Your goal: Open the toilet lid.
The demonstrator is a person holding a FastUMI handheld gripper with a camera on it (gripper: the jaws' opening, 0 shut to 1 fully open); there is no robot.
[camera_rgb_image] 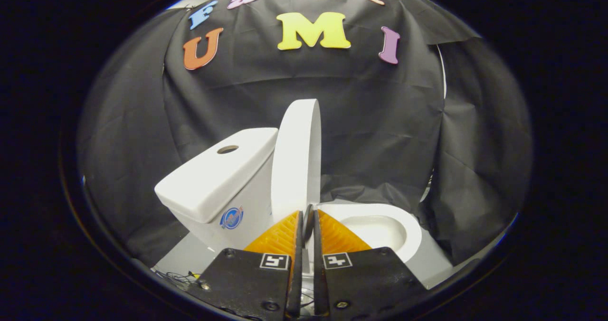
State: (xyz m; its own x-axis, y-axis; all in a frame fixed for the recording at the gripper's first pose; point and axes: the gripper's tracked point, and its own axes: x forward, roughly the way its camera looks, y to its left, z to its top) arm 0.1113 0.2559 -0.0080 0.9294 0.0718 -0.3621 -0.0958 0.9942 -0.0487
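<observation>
Beside the tank (216, 178), the lid (297, 159) stands upright over the bowl (380, 228); gripper (308, 216) jaws nearly closed, just before its lower edge.

There is one toilet (304, 216), with one raised lid (297, 159) and one tank (216, 178) beside the lid.
</observation>
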